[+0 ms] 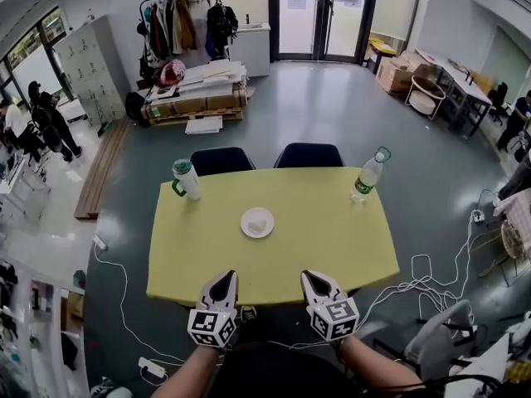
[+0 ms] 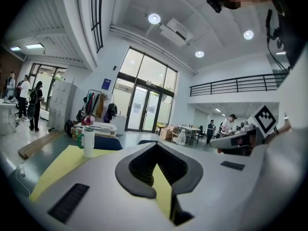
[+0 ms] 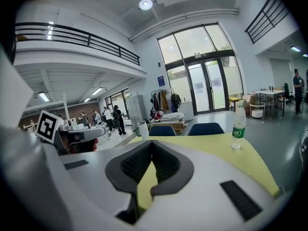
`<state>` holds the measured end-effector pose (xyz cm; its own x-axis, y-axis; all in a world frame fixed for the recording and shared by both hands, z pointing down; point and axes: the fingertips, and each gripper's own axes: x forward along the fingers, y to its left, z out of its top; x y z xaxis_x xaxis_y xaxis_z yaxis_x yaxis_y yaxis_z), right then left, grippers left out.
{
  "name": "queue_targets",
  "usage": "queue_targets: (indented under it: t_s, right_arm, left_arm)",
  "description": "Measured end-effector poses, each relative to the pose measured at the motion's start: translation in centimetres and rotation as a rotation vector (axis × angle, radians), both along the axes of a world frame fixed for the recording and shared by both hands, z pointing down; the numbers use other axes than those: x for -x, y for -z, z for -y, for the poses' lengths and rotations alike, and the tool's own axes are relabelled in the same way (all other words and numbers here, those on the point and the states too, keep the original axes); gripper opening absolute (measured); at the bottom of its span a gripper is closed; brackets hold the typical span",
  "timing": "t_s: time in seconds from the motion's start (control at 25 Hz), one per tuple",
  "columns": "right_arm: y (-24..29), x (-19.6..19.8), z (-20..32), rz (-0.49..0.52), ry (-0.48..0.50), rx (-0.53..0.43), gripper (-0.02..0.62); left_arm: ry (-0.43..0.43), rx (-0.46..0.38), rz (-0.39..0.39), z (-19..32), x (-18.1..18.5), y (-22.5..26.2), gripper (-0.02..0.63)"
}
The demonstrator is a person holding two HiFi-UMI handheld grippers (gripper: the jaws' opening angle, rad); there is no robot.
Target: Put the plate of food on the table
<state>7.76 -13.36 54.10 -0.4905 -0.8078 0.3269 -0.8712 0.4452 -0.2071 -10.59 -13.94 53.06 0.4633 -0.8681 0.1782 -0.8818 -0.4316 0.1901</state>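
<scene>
A small white plate (image 1: 257, 222) with a pale lump of food on it rests near the middle of the yellow table (image 1: 332, 251). Both grippers hover side by side over the table's near edge, well short of the plate. The left gripper (image 1: 222, 278) points towards the plate, its jaws shut with nothing between them. The right gripper (image 1: 314, 275) is likewise shut and empty. In the left gripper view the closed jaws (image 2: 156, 147) fill the lower frame and hide the plate. The right gripper view shows the same with its jaws (image 3: 150, 143).
A white tumbler with a green lid (image 1: 187, 179) stands at the table's far left. A water bottle (image 1: 369, 176) stands at the far right. Two dark chairs (image 1: 221, 160) (image 1: 309, 154) are tucked in at the far side. Cables (image 1: 415, 276) lie on the floor to the right.
</scene>
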Motion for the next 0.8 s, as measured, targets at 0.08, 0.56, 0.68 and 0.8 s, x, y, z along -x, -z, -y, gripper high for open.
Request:
queue_targets:
  t_s: [0.08, 0.56, 0.68, 0.8]
  right_arm:
    - [-0.1, -1.2, -1.9, 0.005, -0.005, 0.007, 0.012]
    - [0.3, -2.7, -2.7, 0.020, -0.047, -0.021, 0.012]
    - [1.2, -2.5, -2.6, 0.029, -0.062, -0.051, 0.012]
    - [1.2, -2.9, -4.7, 0.037, -0.070, -0.061, 0.012]
  left_arm:
    - [0.000, 0.007, 0.021, -2.5, -0.6, -0.2, 0.008]
    - [-0.012, 0.005, 0.041, -3.1, -1.2, -0.3, 0.008]
    - [-0.017, -0.025, 0.037, -2.1, -1.3, 0.6, 0.008]
    - [-0.023, -0.055, 0.033, -3.7, -2.2, 1.2, 0.008]
